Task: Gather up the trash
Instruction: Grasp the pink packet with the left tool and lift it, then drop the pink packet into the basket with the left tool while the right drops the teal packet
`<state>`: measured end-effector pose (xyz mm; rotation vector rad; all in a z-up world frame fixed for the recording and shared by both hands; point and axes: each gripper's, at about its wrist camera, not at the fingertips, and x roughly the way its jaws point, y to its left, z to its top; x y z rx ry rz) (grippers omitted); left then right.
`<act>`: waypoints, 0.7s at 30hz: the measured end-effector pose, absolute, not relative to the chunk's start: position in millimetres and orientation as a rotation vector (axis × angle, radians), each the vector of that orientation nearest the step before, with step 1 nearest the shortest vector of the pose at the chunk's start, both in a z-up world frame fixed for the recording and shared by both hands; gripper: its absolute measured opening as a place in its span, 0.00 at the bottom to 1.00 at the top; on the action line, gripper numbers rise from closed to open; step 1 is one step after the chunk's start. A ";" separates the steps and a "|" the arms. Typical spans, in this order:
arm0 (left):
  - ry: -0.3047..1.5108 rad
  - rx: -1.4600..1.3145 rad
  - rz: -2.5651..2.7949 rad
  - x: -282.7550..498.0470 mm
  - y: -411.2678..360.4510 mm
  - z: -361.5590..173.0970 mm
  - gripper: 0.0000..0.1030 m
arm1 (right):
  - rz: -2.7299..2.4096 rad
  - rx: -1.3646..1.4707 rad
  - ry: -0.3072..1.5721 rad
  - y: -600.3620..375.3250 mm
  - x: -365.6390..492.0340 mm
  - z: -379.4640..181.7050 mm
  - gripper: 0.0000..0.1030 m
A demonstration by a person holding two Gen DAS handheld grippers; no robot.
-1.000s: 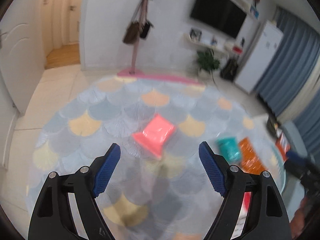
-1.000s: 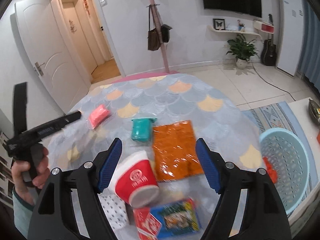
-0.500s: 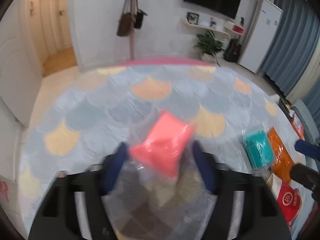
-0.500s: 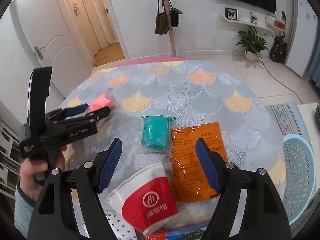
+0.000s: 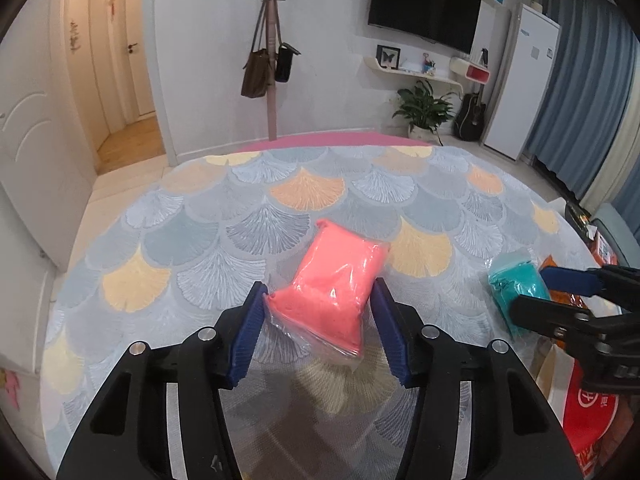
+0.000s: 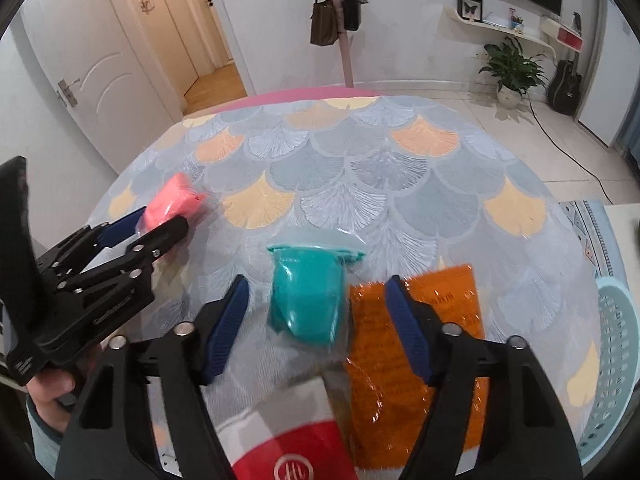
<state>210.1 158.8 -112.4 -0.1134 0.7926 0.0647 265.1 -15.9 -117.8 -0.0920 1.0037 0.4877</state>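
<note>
A pink plastic-wrapped packet (image 5: 340,276) lies on the scale-patterned table (image 5: 240,220). My left gripper (image 5: 319,286) is closing on the packet, and both blue pads touch its sides. The right wrist view shows that same left gripper (image 6: 162,220) on the pink packet (image 6: 176,196) at the left. A teal packet (image 6: 308,300) lies between the fingers of my right gripper (image 6: 318,280). Its jaws are closing, with a gap on each side of the teal packet. In the left wrist view the right gripper (image 5: 530,290) reaches in from the right over the teal packet (image 5: 516,280).
An orange snack bag (image 6: 416,344) lies just right of the teal packet, under my right finger. A red and white paper cup (image 6: 296,452) lies on its side close below. A pale blue perforated basket (image 6: 616,320) stands beyond the table's right edge. A hand (image 6: 52,396) holds the left gripper.
My left gripper came down around the pink packet and narrowed onto it. My right gripper moved forward from the red cup to straddle the teal packet, and its jaws narrowed.
</note>
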 end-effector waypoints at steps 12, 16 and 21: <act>0.764 -0.222 0.015 205.7 172.6 -101.0 0.50 | 0.520 0.002 0.953 -38.6 258.3 -95.2 0.34; 0.712 -0.249 -0.010 192.9 169.9 -77.6 0.50 | 0.515 0.063 0.905 -64.4 249.5 -74.0 0.33; 0.646 -0.247 -0.065 178.7 153.8 -44.5 0.50 | 0.493 0.157 0.845 -105.5 235.6 -53.3 0.33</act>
